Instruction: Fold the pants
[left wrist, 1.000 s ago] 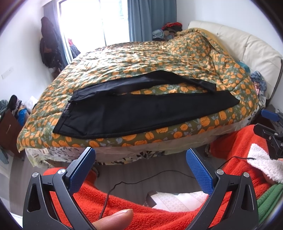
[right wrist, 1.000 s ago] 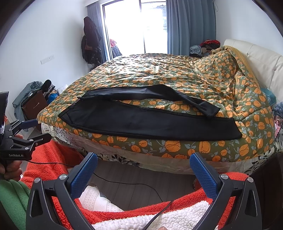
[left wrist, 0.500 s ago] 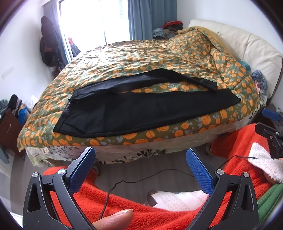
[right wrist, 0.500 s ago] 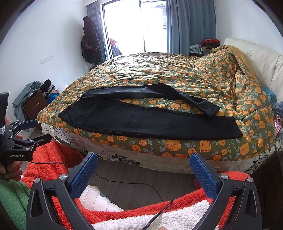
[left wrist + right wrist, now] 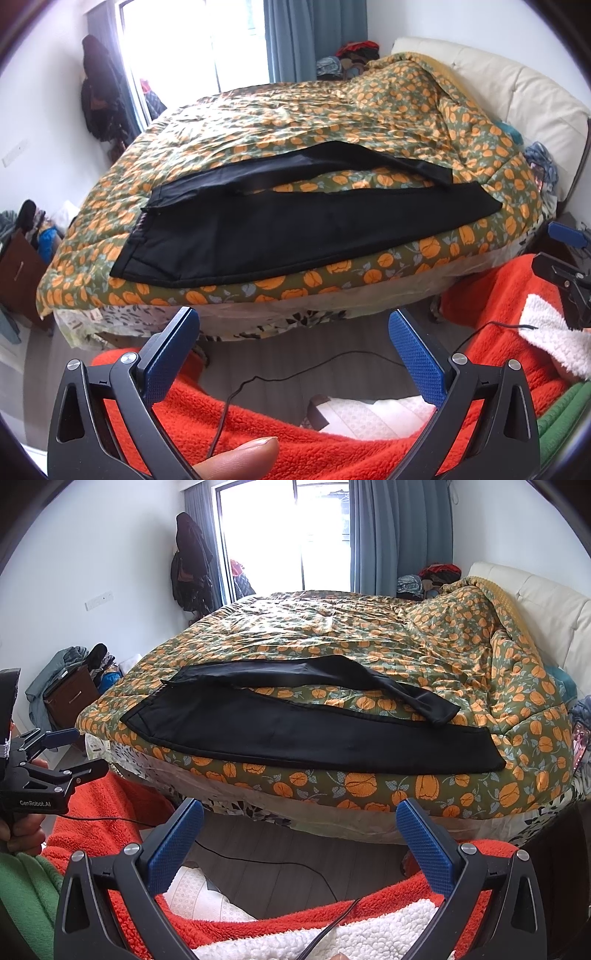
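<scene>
Both grippers are wide open with nothing in them. The left gripper (image 5: 293, 332) hangs over the floor (image 5: 295, 350) in front of the bed, blue pads spread far apart, with a fingertip (image 5: 240, 458) poking in at the bottom edge of its view. The right gripper (image 5: 301, 823) is the same deal: jaws fully spread, empty, held low in front of the bed. Neither is touching the pants.

Under them there's a fuzzy orange-red blanket (image 5: 258, 417) with a thin black cable (image 5: 314, 365) running across the floor just past it. From the right wrist view you can see the left gripper off to the left side, well short of the mattress.

The pants (image 5: 295, 236) are black and laid out flat along the near edge of the bed (image 5: 369, 786), on top of a green quilt with orange flowers (image 5: 351, 635). Waistband is at the left end, legs run to the right. The near leg lies straight along the edge; the far leg angles away and its cuff comes back to rest just beside the near leg's end.

Behind the bed is a bright window (image 5: 295, 535) with blue-grey curtains (image 5: 399, 535).
</scene>
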Motion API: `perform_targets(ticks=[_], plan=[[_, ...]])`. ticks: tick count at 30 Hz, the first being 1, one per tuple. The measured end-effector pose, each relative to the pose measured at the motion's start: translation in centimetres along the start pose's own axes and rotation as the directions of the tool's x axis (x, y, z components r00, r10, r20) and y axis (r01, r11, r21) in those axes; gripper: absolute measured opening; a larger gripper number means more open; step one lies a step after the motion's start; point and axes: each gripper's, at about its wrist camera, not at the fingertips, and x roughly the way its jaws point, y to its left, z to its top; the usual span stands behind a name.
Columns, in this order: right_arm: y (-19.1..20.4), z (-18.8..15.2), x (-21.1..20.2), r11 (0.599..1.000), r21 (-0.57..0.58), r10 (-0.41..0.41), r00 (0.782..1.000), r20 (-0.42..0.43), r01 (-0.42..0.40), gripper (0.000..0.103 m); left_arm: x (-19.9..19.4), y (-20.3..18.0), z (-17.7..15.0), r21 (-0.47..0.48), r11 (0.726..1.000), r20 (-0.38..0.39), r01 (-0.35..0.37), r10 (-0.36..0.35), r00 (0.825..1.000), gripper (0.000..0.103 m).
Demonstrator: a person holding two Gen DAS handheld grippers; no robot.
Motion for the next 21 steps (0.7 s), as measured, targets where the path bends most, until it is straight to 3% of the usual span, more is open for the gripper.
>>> perform_targets(ticks=[21], plan=[[-0.58,0.35,0.11,1.000,0.028,0.009,1.000,-0.005,-0.009,0.103,0.23,-0.38,0.29,0.023,1.000,-0.012,-0.003,0.003,1.000,0.102]])
